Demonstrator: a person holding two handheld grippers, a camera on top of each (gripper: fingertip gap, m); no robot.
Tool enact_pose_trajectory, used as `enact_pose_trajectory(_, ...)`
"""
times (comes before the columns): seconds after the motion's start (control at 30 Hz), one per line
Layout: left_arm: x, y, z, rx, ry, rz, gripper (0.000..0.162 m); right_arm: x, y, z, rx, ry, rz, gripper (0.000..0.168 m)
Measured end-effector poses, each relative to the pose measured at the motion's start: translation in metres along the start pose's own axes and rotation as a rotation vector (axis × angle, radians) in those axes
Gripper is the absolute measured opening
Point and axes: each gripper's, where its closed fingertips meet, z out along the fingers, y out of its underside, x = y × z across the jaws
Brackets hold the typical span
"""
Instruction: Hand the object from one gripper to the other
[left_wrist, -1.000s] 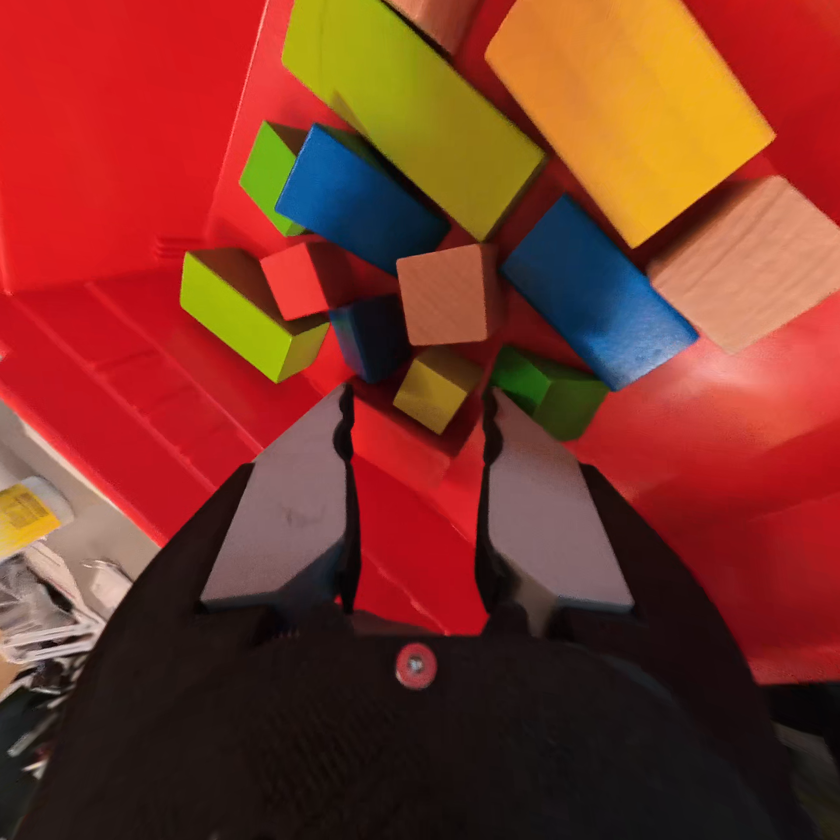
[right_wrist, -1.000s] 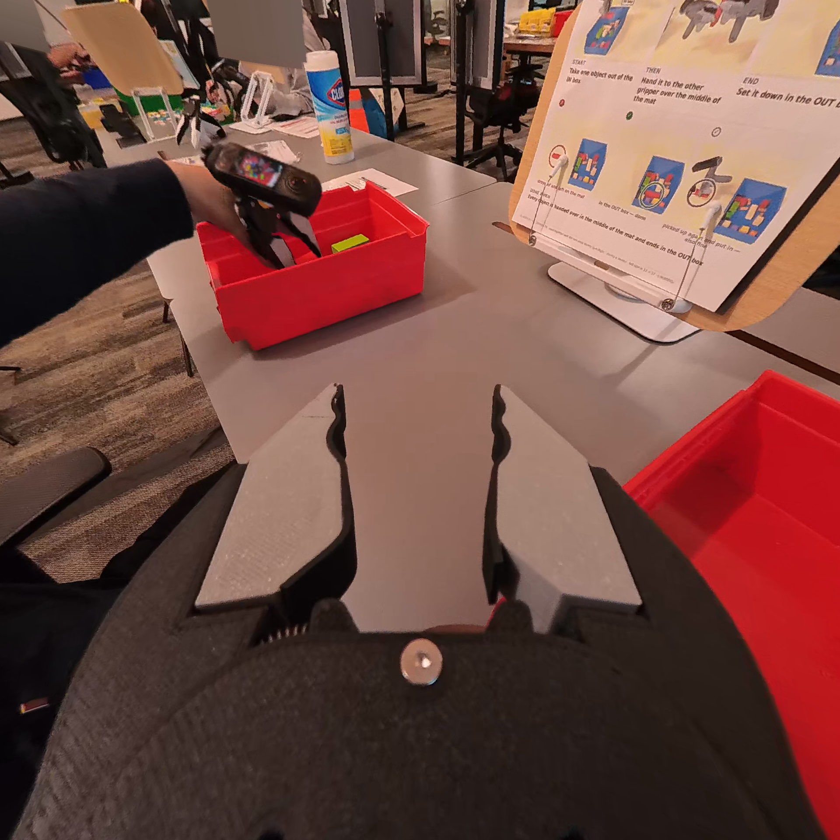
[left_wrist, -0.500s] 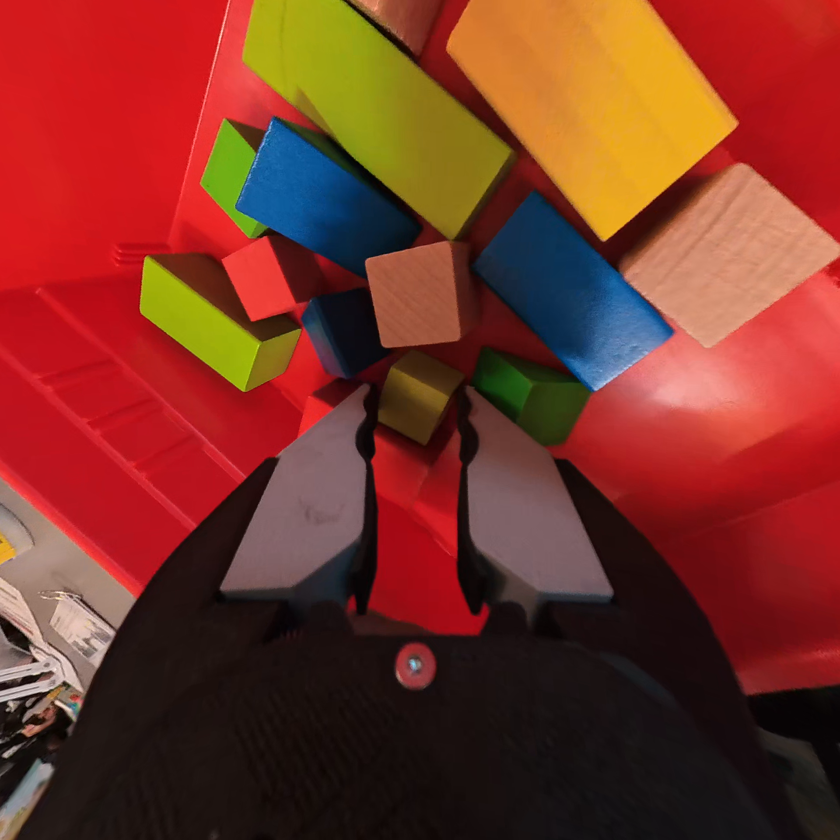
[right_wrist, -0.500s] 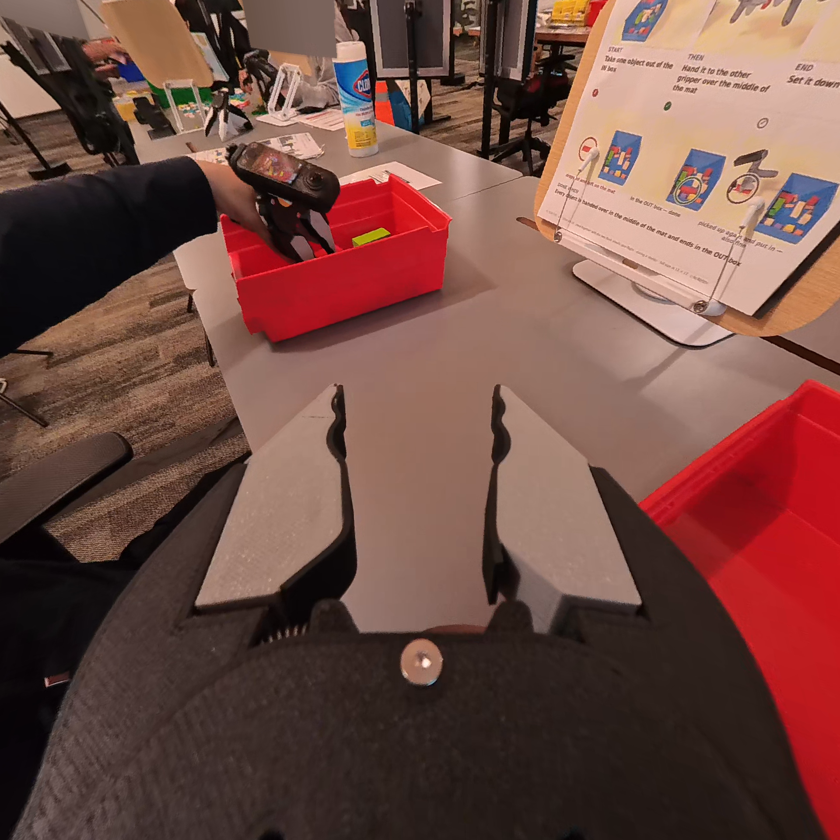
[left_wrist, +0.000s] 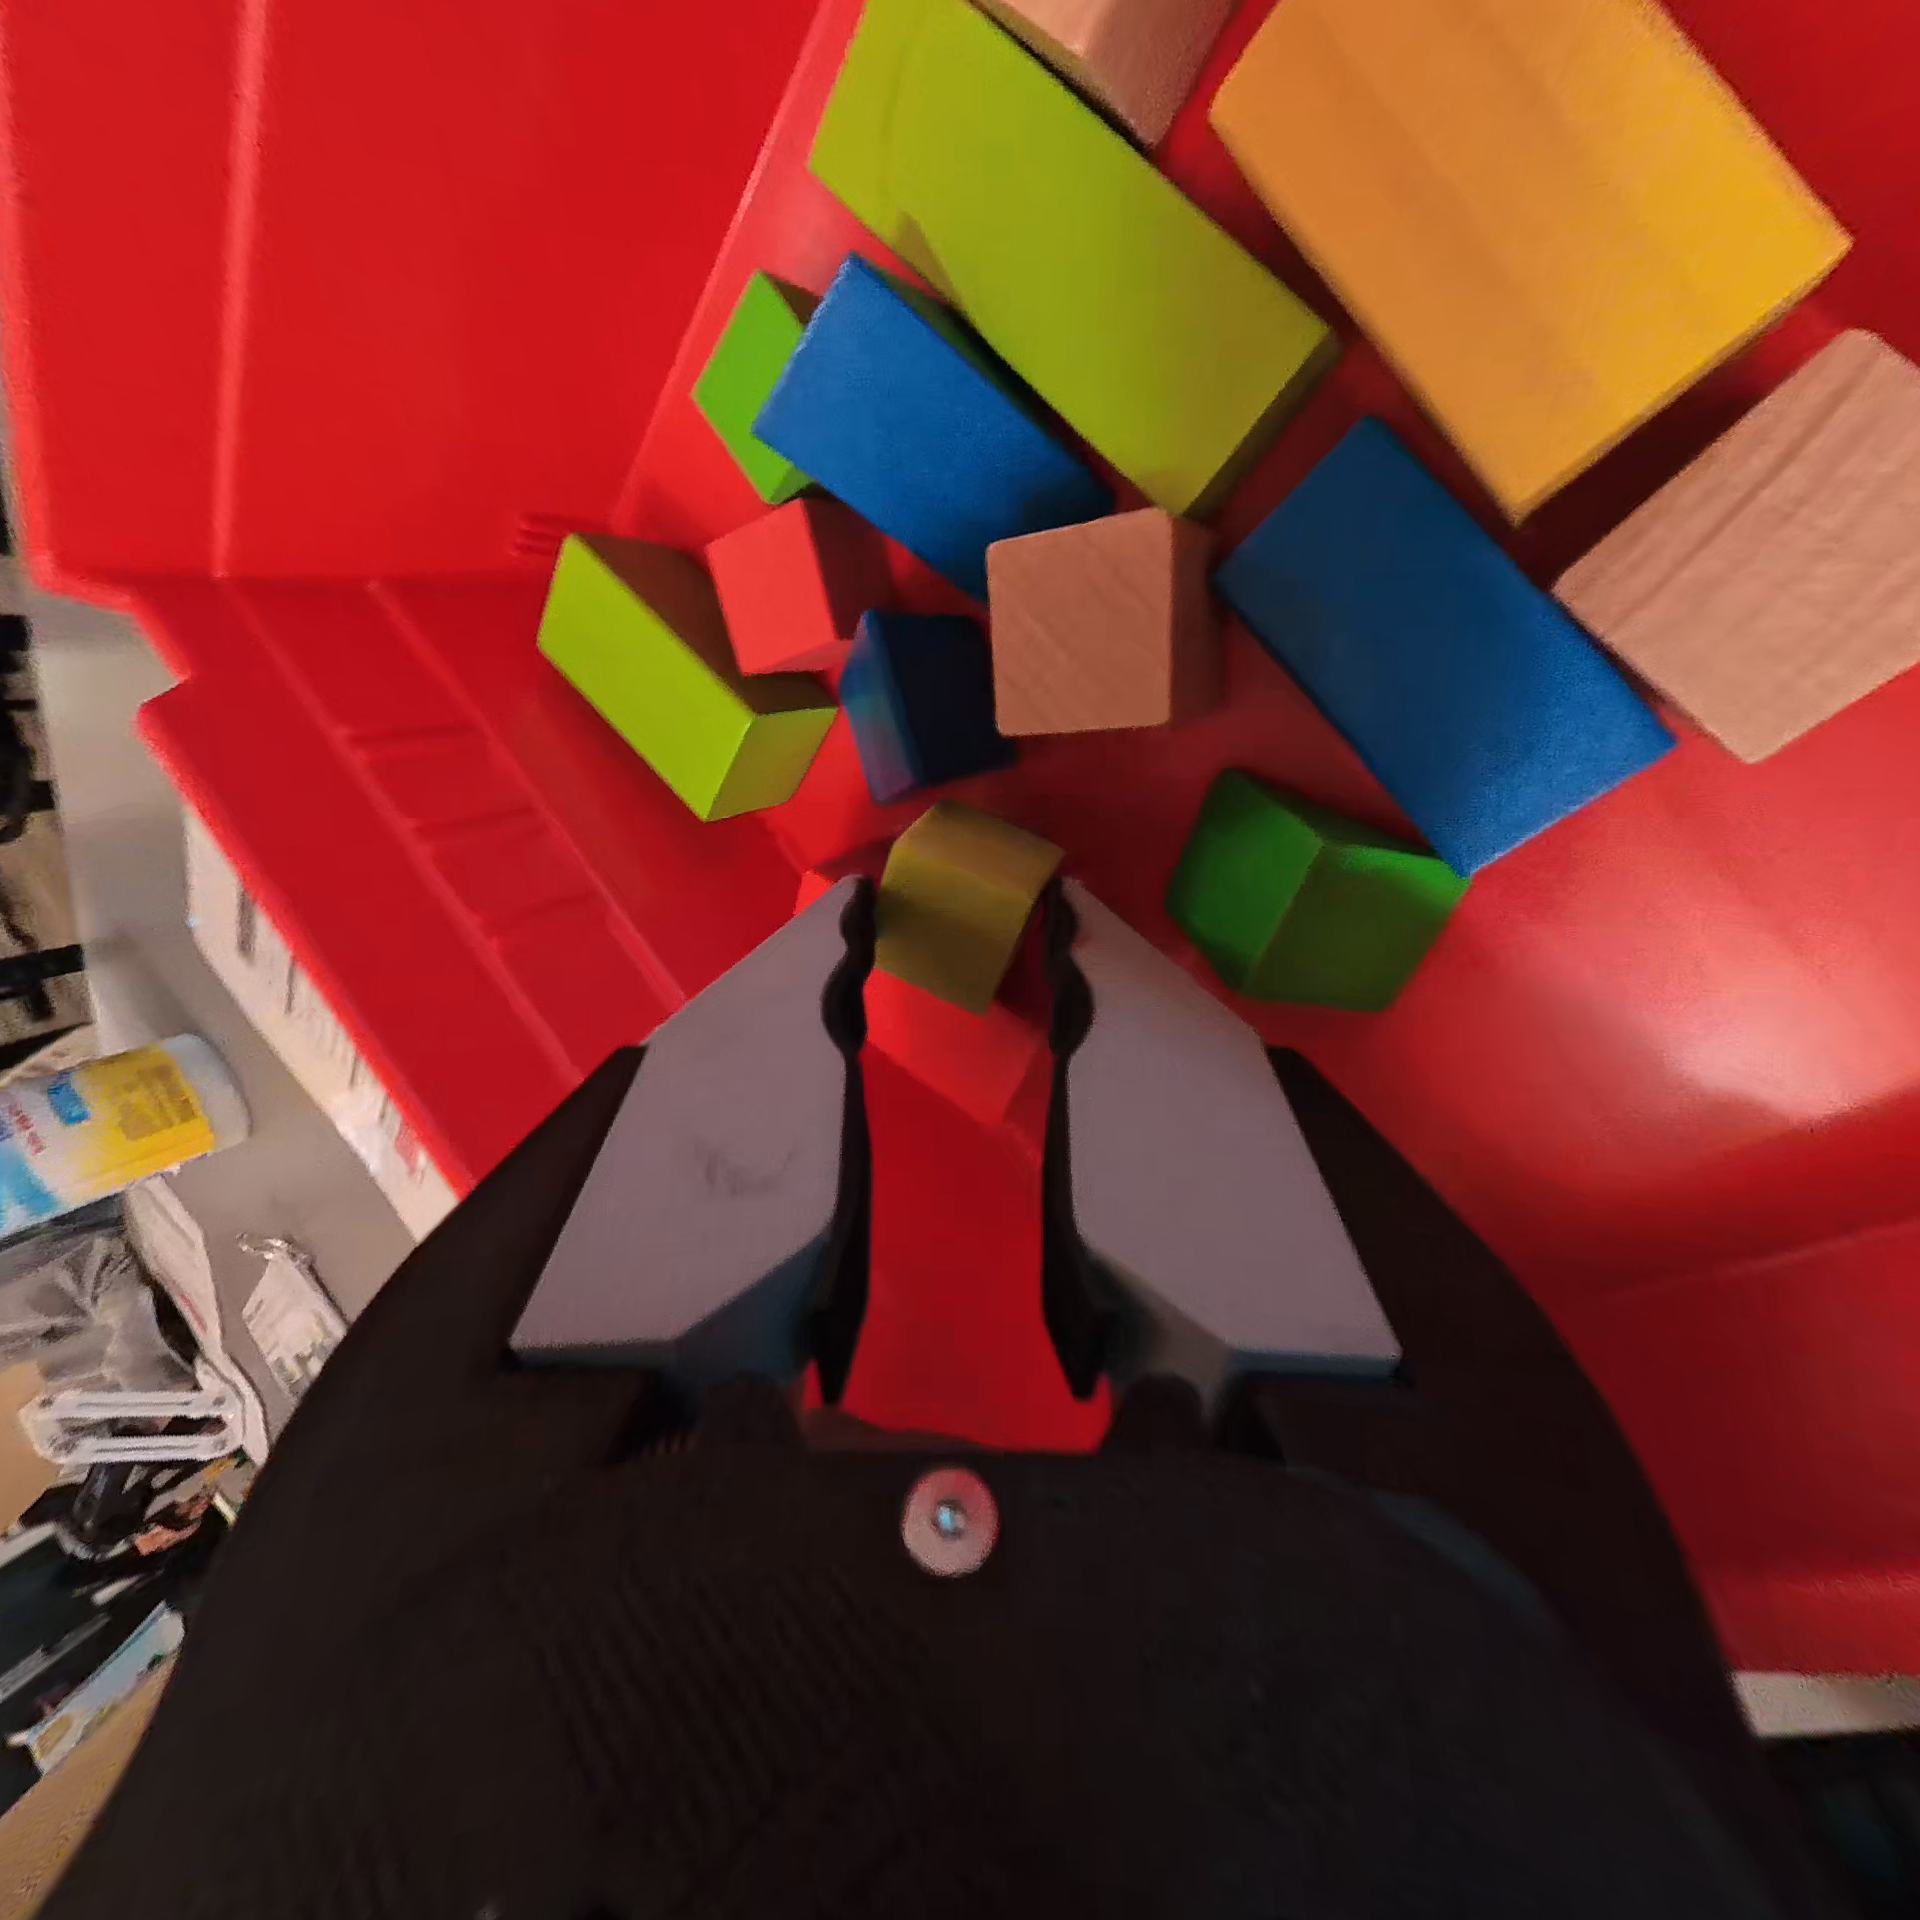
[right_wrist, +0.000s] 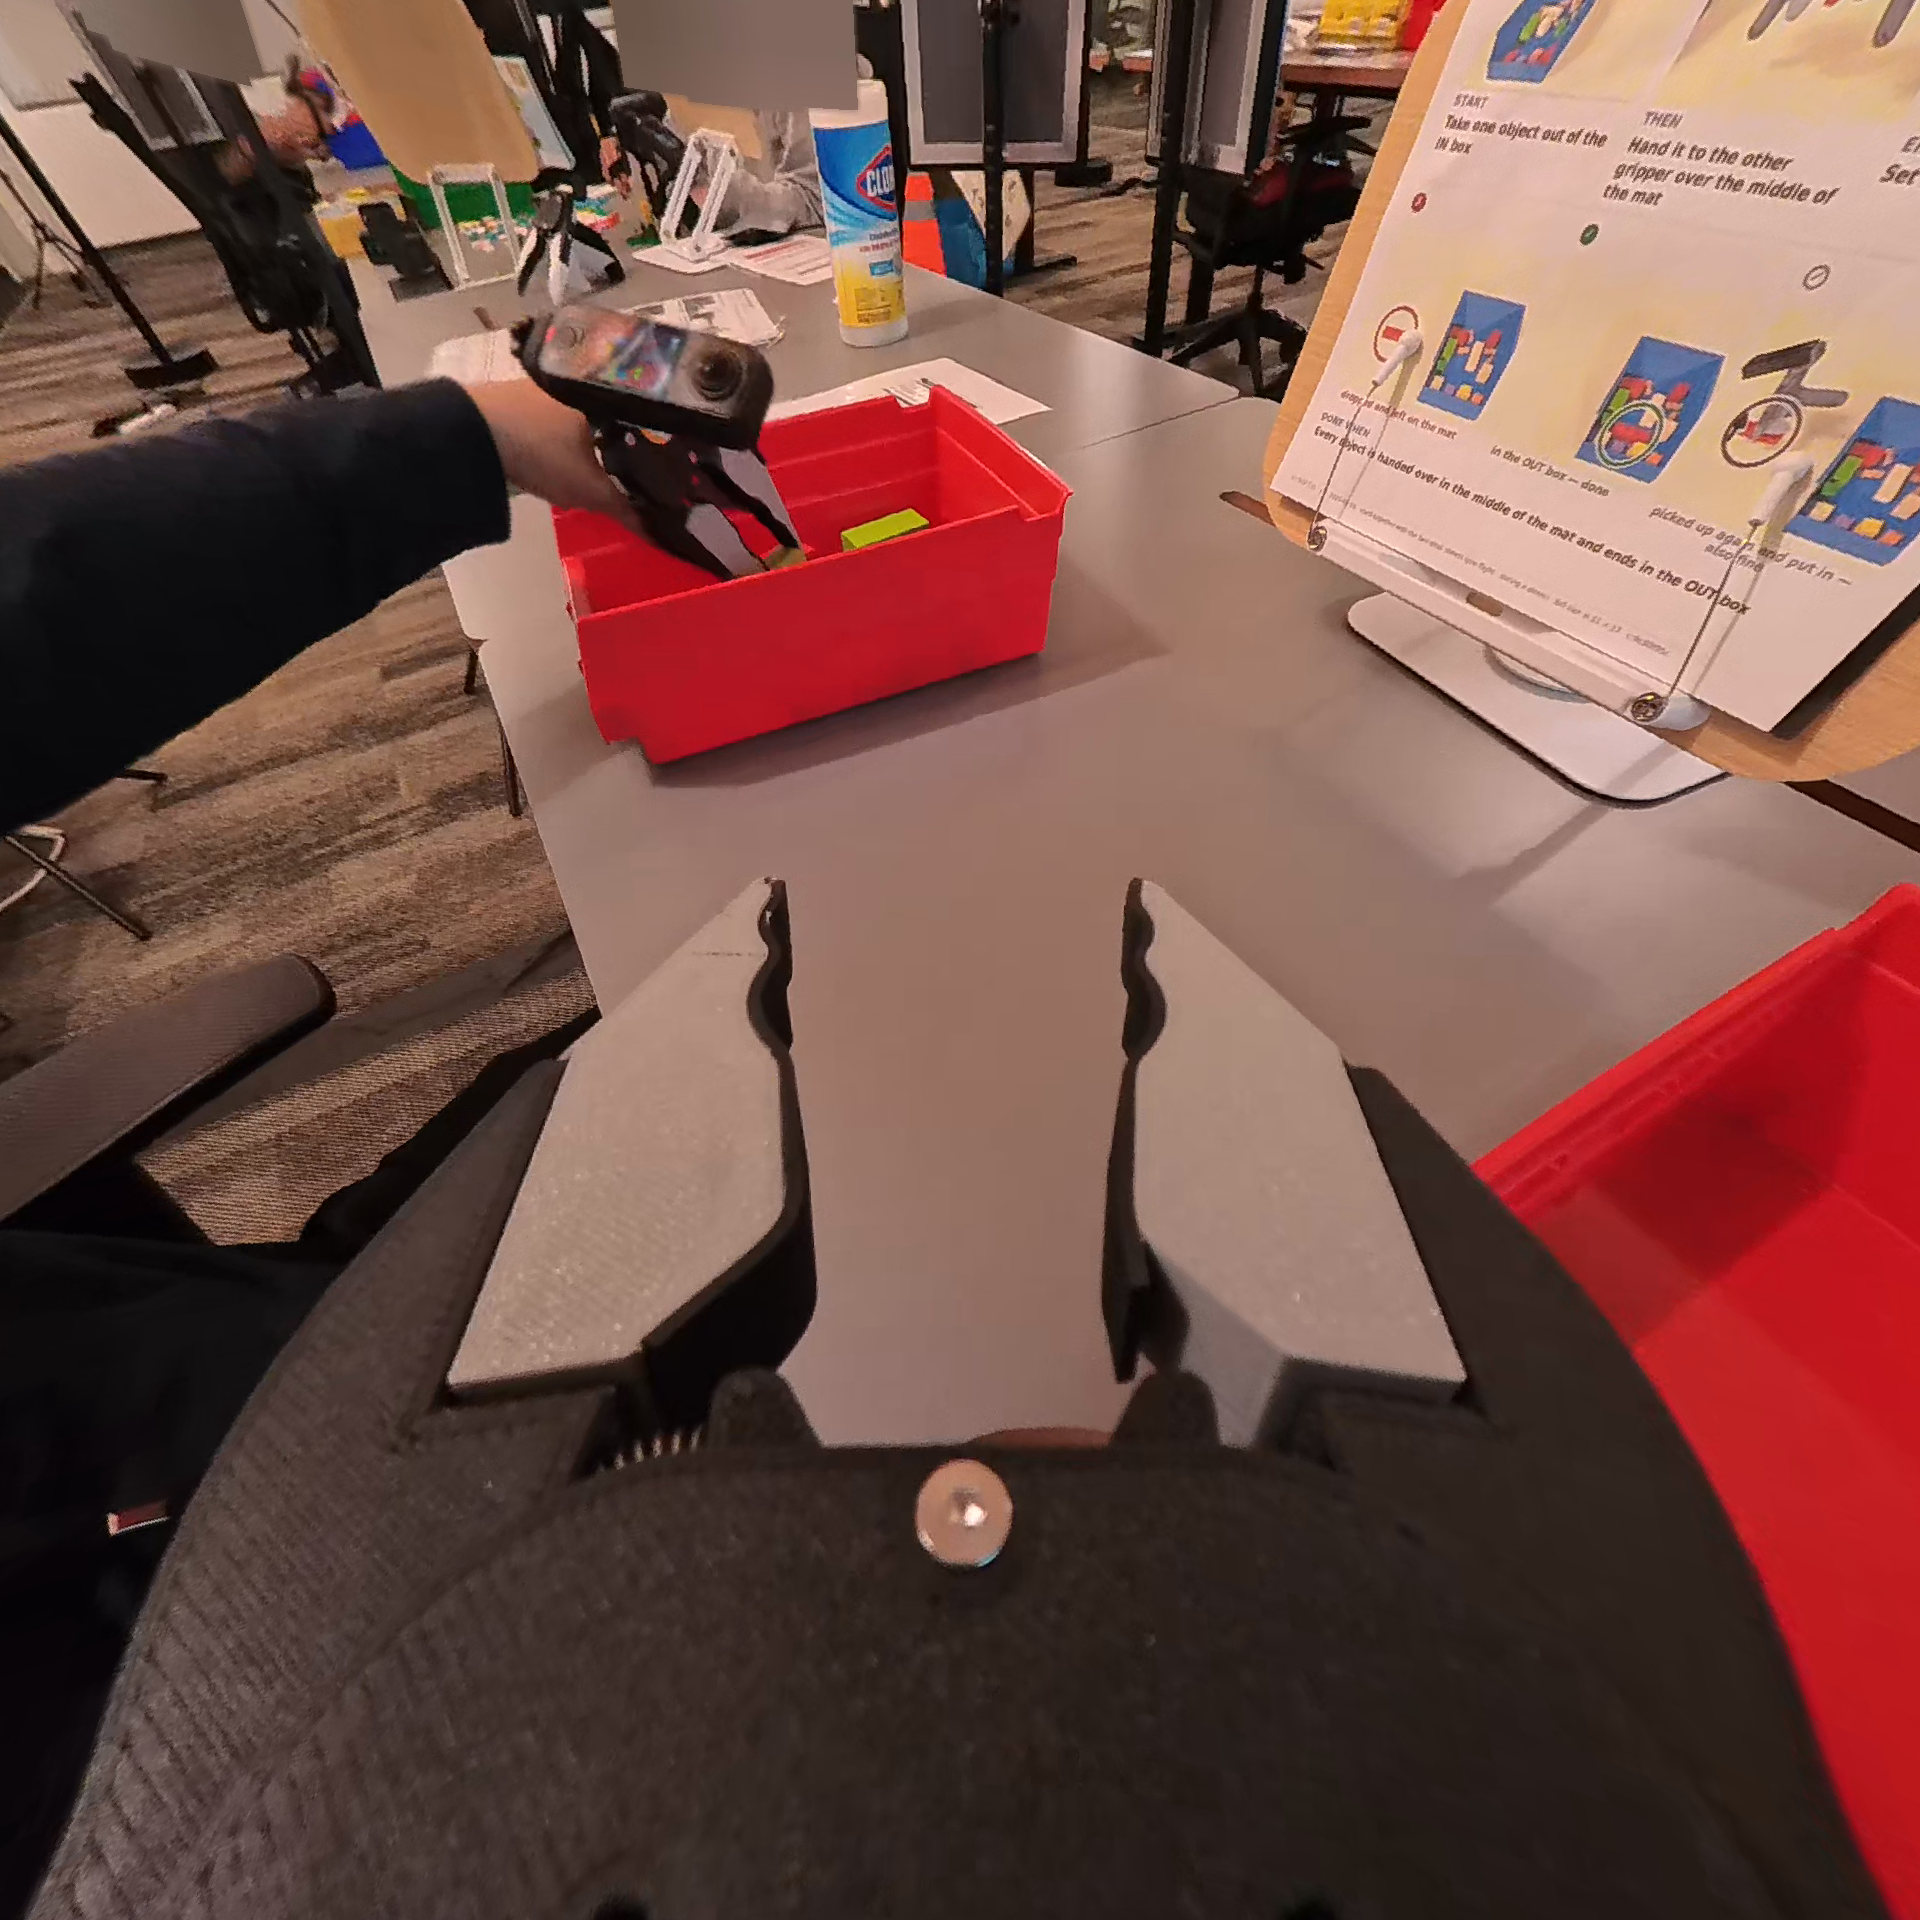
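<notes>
My left gripper (left_wrist: 958, 899) is shut on a small yellow-green cube (left_wrist: 961, 904), held at the fingertips just above the pile in the red bin (left_wrist: 312, 312). Below it lie a dark green block (left_wrist: 1309, 904), a blue cube (left_wrist: 920, 707), a plain wooden cube (left_wrist: 1096, 623) and a red block (left_wrist: 956, 1049). In the right wrist view the left gripper (right_wrist: 753, 545) points down into the far red bin (right_wrist: 810, 644), held by a hand. My right gripper (right_wrist: 951, 904) is open and empty over the grey table (right_wrist: 1039, 810).
Long lime (left_wrist: 1060, 291), orange-yellow (left_wrist: 1517, 229) and blue (left_wrist: 1434, 644) blocks fill the bin's far side. A second red bin (right_wrist: 1714, 1247) is at my right. An instruction board on a stand (right_wrist: 1662, 364) and a wipes canister (right_wrist: 868, 239) stand behind. Spacing between my two grippers at the tips: around 50 centimeters. To the dark green block (left_wrist: 1309, 904): left tips about 5 centimeters, right tips about 45 centimeters.
My left gripper has closed on the yellow-green cube and drawn back up from the pile with it. The right gripper has stayed open and drifted slightly.
</notes>
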Motion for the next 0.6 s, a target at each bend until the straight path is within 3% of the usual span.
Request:
enact_pose_trajectory(0.2, -0.008, 0.005, -0.012, 0.06, -0.127, -0.062, 0.03, -0.002, 0.002, 0.004, -0.007, -0.02, 0.007, 0.062)
enact_pose_trajectory(0.6, -0.019, -0.022, -0.067, 0.304, -0.358, -0.17, 0.03, -0.005, 0.007, 0.012, -0.016, -0.06, 0.045, 0.062)
